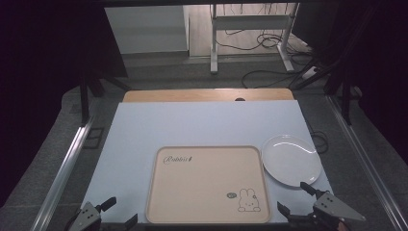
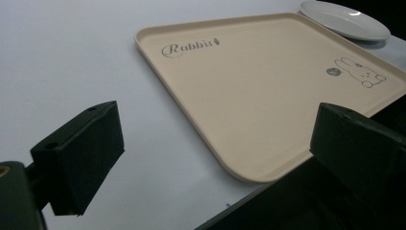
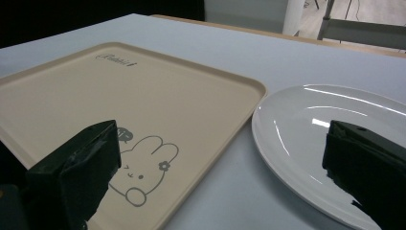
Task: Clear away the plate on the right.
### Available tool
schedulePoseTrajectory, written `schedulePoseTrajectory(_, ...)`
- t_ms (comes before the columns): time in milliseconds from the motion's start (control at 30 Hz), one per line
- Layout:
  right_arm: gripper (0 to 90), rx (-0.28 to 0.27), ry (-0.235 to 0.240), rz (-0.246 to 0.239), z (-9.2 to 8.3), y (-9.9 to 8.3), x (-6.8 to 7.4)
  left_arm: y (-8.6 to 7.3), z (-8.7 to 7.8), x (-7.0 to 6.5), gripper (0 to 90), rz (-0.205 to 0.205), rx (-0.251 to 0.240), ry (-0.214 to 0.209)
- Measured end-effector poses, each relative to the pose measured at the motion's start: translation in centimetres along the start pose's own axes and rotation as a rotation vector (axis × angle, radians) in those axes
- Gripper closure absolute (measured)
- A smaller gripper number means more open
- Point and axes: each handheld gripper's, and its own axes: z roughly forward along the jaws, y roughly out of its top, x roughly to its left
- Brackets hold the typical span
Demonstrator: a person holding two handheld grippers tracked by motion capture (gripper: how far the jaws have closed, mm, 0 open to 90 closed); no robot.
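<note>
Right hand-held gripper [image 1: 294, 198] at near counter edge, jaws wide apart, nothing held; near rim of white plate [image 1: 290, 160] just ahead, between the jaws in its own view. Left hand-held gripper [image 1: 113, 211] likewise wide open and empty, off near-left corner of beige tray [image 1: 208, 185]. Tray bare, plate just beside its far-right corner, both flat on counter [image 1: 144, 130]. Likely step: plate onto tray. Advise low approach to near rim, one jaw beneath lip, firm closure before lift; glossy glaze, slip probable.
</note>
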Motion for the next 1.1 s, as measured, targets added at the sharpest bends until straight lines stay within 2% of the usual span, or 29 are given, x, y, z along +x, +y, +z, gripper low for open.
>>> schedulePoseTrajectory(367, 0.0, 0.022, -0.026, -0.032, 1.0, 0.1, -0.4, 0.0, 0.0, 0.0, 3.8, -0.001, 0.001, -0.001)
schedulePoseTrajectory(600, 0.0, 0.027, -0.037, -0.026, 1.4, 0.1, -0.8, 0.0, 0.0, 0.0, 3.9, -0.001, 0.003, -0.001)
schedulePoseTrajectory(767, 0.0, 0.053, -0.058, -0.036, 1.8, 0.0, -1.1, 0.0, 0.0, 0.0, 3.9, -0.001, 0.003, -0.001)
schedulePoseTrajectory(867, 0.0, 0.072, -0.104, -0.038, 2.2, -0.1, -1.3, 0.0, 0.0, 0.0, 3.9, -0.001, 0.002, -0.001)
schedulePoseTrajectory(1100, 0.0, 0.087, -0.124, -0.044, 2.5, -0.2, -1.6, 0.0, 0.0, 0.0, 3.9, 0.000, 0.001, -0.002)
